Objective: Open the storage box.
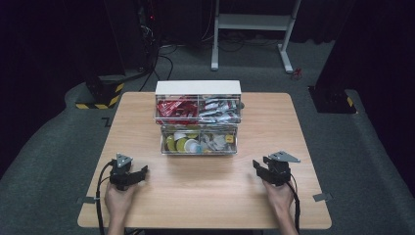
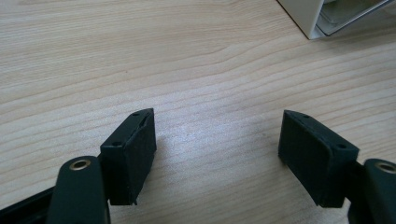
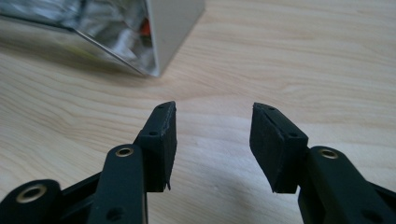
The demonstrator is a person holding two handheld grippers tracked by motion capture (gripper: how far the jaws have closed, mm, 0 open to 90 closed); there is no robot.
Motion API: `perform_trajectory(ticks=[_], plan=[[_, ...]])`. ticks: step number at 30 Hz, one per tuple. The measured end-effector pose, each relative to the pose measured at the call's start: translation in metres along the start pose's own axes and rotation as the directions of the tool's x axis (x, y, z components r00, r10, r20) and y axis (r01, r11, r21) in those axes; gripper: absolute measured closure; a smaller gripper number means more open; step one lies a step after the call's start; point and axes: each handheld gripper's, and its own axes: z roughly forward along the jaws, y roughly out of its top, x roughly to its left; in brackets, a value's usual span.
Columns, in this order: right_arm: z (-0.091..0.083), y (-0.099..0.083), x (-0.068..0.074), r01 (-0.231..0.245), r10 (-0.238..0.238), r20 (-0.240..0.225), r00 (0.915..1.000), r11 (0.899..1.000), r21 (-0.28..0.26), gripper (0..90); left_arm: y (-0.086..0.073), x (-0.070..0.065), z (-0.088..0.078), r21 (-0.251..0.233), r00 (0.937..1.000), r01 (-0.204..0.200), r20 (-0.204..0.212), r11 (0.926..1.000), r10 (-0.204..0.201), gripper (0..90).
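Both tools rest near the table's (image 1: 205, 196) front edge: left tool (image 1: 139, 172) wide, right tool (image 1: 259, 166) half-closed, both empty. Beyond them, mid-table, stands the organizer (image 1: 198, 117); its packets (image 1: 176, 106) look light, crinkly, slippery: pinch an edge.

From the high view, the small yellow and white pieces in the lower drawer of the clear two-tier organiser box (image 1: 198, 117) are too small to identify. In both gripper views that box is cut off by the top edge, its contents blurred.
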Motion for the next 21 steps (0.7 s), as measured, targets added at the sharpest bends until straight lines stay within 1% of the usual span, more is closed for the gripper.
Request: perform_trajectory(ticks=[1,3,4,6,8,10,11,13,15,18,19,21], plan=[[-0.001,0.002,0.001,0.001,-0.001,-0.011,0.9999,1.0,-0.001,51.2,0.0,0.0,0.0,0.0,1.0,0.0,0.0,1.0,0.0,28.0],[-0.002,0.005,0.003,0.009,-0.009,-0.016,0.9998,1.0,-0.006,51.2,0.0,0.0,0.0,0.0,1.0,0.0,0.0,1.0,0.0,28.0],[-0.004,0.01,0.006,0.03,-0.031,-0.029,0.9991,0.999,-0.021,51.2,0.0,0.0,0.0,0.0,1.0,0.0,0.0,1.0,0.0,28.0],[-0.005,0.015,0.009,0.041,-0.042,-0.034,0.9985,0.999,-0.024,51.4,0.0,0.0,0.0,0.0,1.0,0.0,0.0,1.0,0.0,28.0],[-0.004,0.02,0.011,0.052,-0.054,-0.049,0.9973,0.998,-0.034,51.6,0.0,0.0,0.0,0.0,1.0,0.0,0.0,1.0,0.0,28.0],[-0.005,0.023,0.013,0.055,-0.057,-0.053,0.997,0.998,-0.035,51.8,0.0,0.0,0.0,0.0,1.0,0.0,0.0,1.0,0.0,28.0],[-0.004,0.028,0.018,0.077,-0.079,-0.062,0.995,0.996,-0.034,52.2,0.0,0.0,0.0,0.0,1.0,0.0,0.0,1.0,0.0,28.0],[-0.004,0.029,0.02,0.076,-0.078,-0.065,0.9948,0.997,-0.033,52.4,0.0,0.0,0.0,0.0,1.0,0.0,0.0,1.0,0.0,28.0],[-0.005,0.033,0.023,0.095,-0.099,-0.077,0.9921,0.994,-0.049,53.4,0.0,0.0,0.0,0.0,1.0,0.0,0.0,1.0,0.0,28.0],[-0.007,0.037,0.026,0.09,-0.095,-0.096,0.9908,0.994,-0.062,54.1,0.0,0.0,0.0,0.0,1.0,0.0,0.0,1.0,0.0,28.0],[-0.007,0.037,0.026,0.09,-0.095,-0.096,0.9908,0.994,-0.062,54.1,0.0,0.0,0.0,0.0,1.0,0.0,0.0,1.0,0.0,28.0],[-0.009,0.044,0.029,0.101,-0.109,-0.107,0.9883,0.992,-0.08,53.8,0.0,0.0,0.0,0.0,1.0,0.0,0.0,1.0,0.0,28.0]])
